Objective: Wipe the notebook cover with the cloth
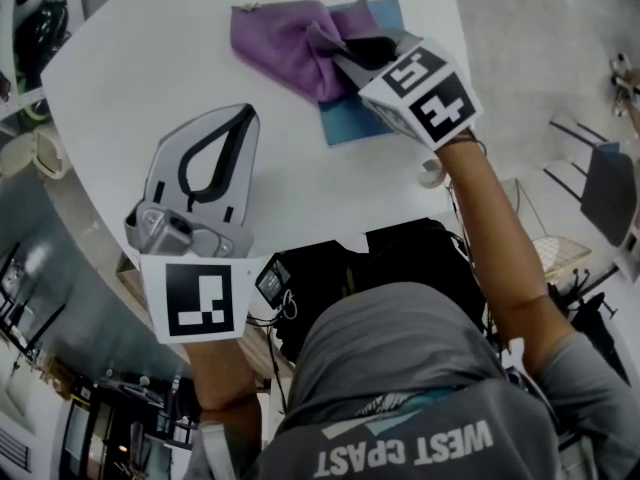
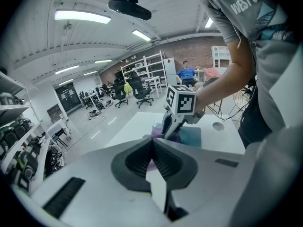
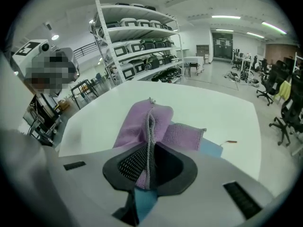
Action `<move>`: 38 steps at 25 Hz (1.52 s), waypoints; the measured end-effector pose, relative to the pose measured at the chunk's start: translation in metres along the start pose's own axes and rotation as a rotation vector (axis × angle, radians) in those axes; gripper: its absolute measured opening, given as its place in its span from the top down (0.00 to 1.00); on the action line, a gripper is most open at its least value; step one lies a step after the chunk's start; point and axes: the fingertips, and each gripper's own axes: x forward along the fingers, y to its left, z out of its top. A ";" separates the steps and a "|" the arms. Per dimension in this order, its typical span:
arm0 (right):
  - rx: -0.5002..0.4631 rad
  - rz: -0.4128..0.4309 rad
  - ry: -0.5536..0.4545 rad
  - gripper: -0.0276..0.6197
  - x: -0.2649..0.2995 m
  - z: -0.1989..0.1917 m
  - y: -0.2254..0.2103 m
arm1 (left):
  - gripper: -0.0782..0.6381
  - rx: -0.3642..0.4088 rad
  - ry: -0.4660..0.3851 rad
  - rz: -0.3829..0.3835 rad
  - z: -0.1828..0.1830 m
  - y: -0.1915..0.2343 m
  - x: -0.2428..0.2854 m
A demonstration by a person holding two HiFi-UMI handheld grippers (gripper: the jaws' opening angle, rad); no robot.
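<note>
"Notebook is the blue one lying flat on the counter, right under the right tool's tips and half buried by the cloth?"

"Yes. Only its near corner and a strip on the far side show. The right tool has its jaws nearly closed on a raised fold of the purple cloth, and its own view shows the fold pinched upright between the pads."

"Then what worries you?"

"Three things. The pinch takes only a thin ridge of fabric, so I'd expect a hard drag to pull the cloth out of the pads. Most of the cloth trails ahead and to the left of that tool, partly off the cover onto bare counter, so a short stroke may rub very little of the cover. And nothing pins the notebook."

"The left tool?"

"Closed on nothing, well apart on the near-left side, tips over bare counter. With the cover unheld and the counter smooth, the notebook could slide along with the cloth instead of being wiped."

"Anything else?"

"If the right tool presses too steeply, its hard tips, not the fabric, might scrape the cover."
</note>
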 end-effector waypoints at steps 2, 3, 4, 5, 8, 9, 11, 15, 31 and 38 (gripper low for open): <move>0.029 -0.047 0.004 0.84 -0.015 -0.012 -0.022 | 0.89 0.007 -0.003 -0.002 0.003 0.000 0.000; 0.048 -0.072 0.006 0.84 -0.023 -0.018 -0.034 | 0.89 0.012 -0.005 -0.004 0.005 0.000 0.001; 0.067 -0.097 0.007 0.84 -0.032 -0.025 -0.045 | 0.89 0.017 -0.008 -0.007 0.007 -0.001 0.003; 0.083 -0.120 0.009 0.84 -0.040 -0.031 -0.056 | 0.89 0.021 -0.009 -0.010 0.008 -0.002 0.004; 0.115 -0.173 0.018 0.84 -0.057 -0.045 -0.077 | 0.89 0.028 -0.013 -0.018 0.012 -0.004 0.007; 0.120 -0.181 0.020 0.84 -0.059 -0.047 -0.080 | 0.89 0.031 -0.015 -0.021 0.013 -0.005 0.008; 0.114 -0.184 0.022 0.84 -0.057 -0.045 -0.078 | 0.89 0.036 -0.021 -0.027 0.017 -0.006 0.010; 0.079 -0.132 0.001 0.84 -0.035 -0.024 -0.055 | 0.89 0.039 -0.023 -0.033 0.018 -0.006 0.014; 0.063 -0.060 -0.041 0.84 -0.014 -0.003 -0.045 | 0.89 0.032 0.001 -0.027 0.012 -0.003 0.015; 0.155 -0.192 -0.016 0.84 -0.056 -0.042 -0.106 | 0.89 0.042 -0.009 -0.042 0.023 -0.006 0.024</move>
